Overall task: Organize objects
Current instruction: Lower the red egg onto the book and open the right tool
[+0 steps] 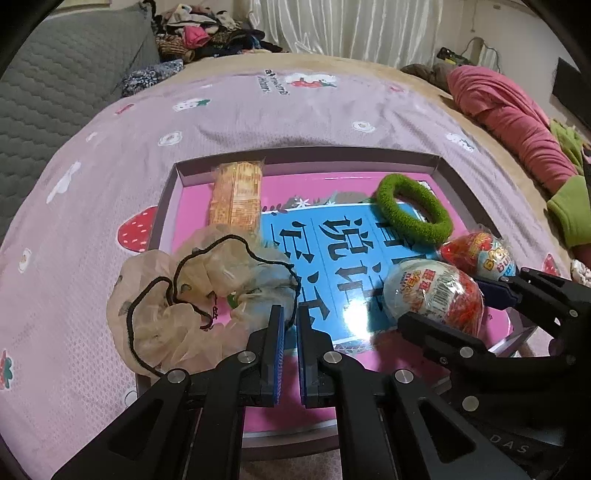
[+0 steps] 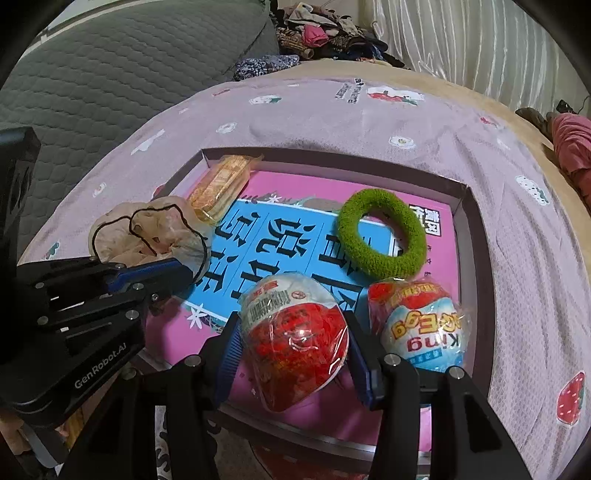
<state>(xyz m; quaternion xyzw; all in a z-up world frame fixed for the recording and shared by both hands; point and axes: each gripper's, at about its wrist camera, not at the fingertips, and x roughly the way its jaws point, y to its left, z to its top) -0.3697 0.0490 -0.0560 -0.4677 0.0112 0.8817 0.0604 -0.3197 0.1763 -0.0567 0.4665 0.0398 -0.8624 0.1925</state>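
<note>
The left gripper is pinched on the beige scrunchie's edge at the pink tray's left rim; the right gripper clasps a wrapped toy egg inside the tray — beside a second egg; a green hair tie lies behind them.

Strawberry-print pink sheet, grey quilt, white curtain

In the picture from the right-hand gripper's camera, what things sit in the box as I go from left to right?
Beige scrunchie held by the left gripper → orange snack pack → egg toy in the right gripper → green hair ring → second egg toy.
</note>
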